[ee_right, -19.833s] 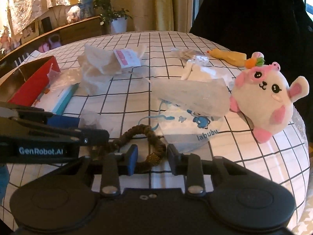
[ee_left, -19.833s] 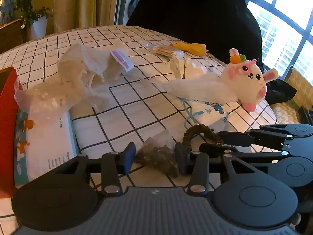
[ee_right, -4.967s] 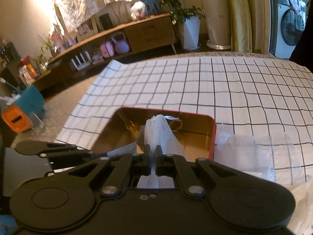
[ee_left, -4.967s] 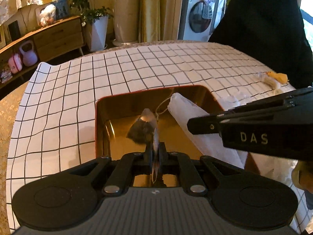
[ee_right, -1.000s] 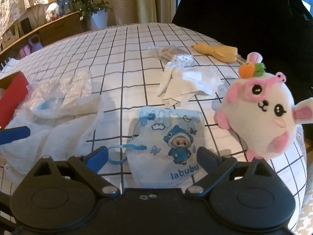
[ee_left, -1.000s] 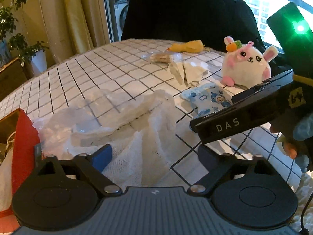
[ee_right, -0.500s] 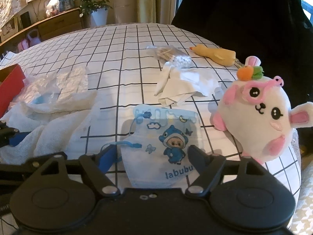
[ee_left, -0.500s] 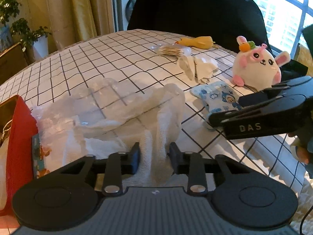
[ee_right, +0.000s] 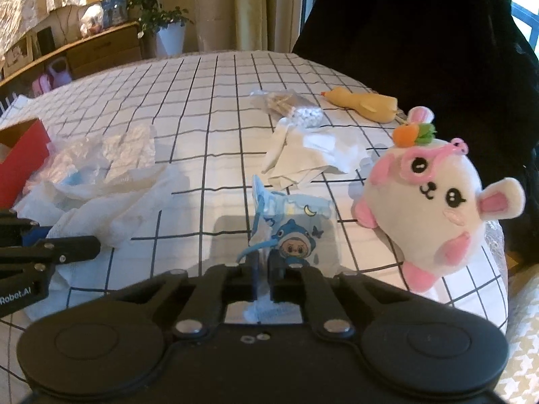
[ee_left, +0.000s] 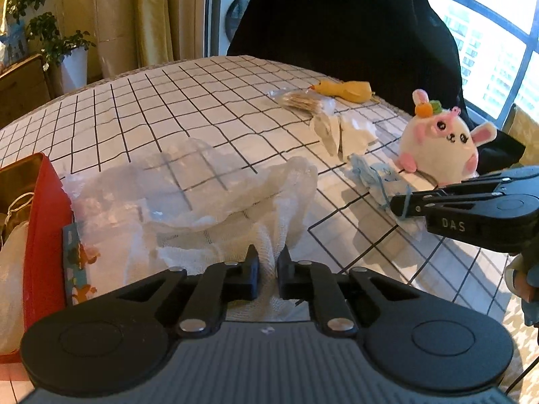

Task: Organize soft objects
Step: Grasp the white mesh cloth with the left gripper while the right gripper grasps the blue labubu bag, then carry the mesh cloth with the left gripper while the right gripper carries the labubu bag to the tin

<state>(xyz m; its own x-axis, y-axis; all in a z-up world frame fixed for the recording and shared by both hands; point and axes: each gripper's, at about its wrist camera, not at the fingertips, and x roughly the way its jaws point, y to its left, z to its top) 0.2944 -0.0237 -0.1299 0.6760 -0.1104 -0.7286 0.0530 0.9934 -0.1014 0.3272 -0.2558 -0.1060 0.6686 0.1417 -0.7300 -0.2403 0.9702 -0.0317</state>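
While both tongs had just closed | L gripper (ee_left: 267, 264) pinched white gauze cloth (ee_left: 235, 232) | R gripper (ee_right: 261, 266) pinched blue cartoon drawstring pouch (ee_right: 293, 232) | lift slow, keep cloths apart, to red tin box (ee_left: 40, 235).

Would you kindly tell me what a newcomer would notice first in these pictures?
Probably the round white-and-pink plush bunny at the right table edge. Next, the right tongs shut on a small blue cartoon-print drawstring pouch, and the left tongs pinching white gauzy cloth beside the red tin box.
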